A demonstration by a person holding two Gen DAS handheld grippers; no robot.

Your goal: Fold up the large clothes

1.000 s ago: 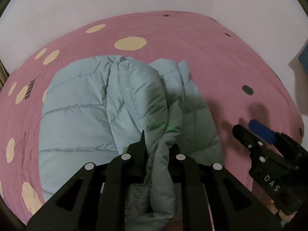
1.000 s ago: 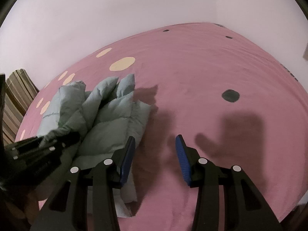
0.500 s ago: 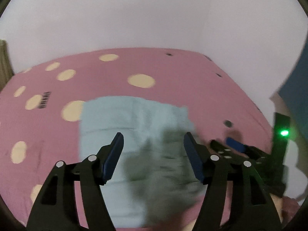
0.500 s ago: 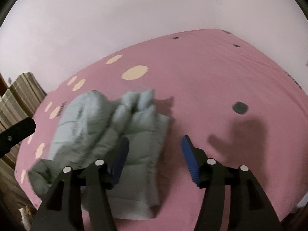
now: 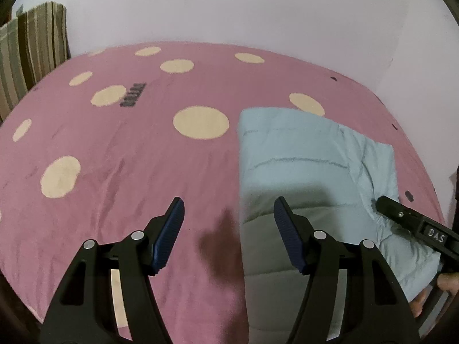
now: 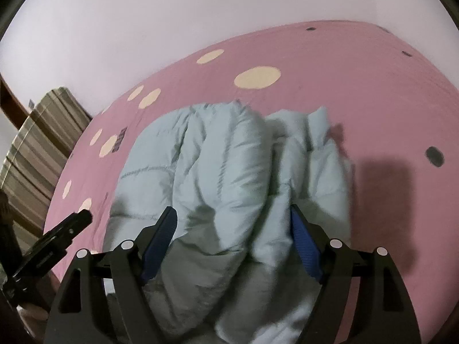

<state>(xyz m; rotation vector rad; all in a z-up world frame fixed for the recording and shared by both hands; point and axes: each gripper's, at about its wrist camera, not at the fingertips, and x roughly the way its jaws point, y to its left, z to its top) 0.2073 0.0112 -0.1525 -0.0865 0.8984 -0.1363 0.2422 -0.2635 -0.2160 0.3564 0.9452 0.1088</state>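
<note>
Your pale blue puffer jacket lies on the pink spotted bed, and it is only partly folded. In the right wrist view it fills the middle of the frame as a bulky heap: one thick quilted roll sits doubled over the flatter body, and a second fold stands up toward the upper right. In the left wrist view the same jacket sits at the right of the frame with a fairly straight left edge, so one side looks tidied already.

Your right gripper has its fingers closing, with the padded roll bulging up between them; whether the pads press the fabric yet, you cannot tell from this angle, though they look just short of a firm pinch. In the left wrist view the same right gripper reaches in from the lower right edge over the jacket's rumpled corner.

Your left gripper has its fingers spread about half open and holds nothing; below it is bare bedding, just beside the jacket's left edge.

What seems left: flatten the heaped roll, bring the loose right side in, and square the bundle. A striped cushion stands at the upper left.
</note>
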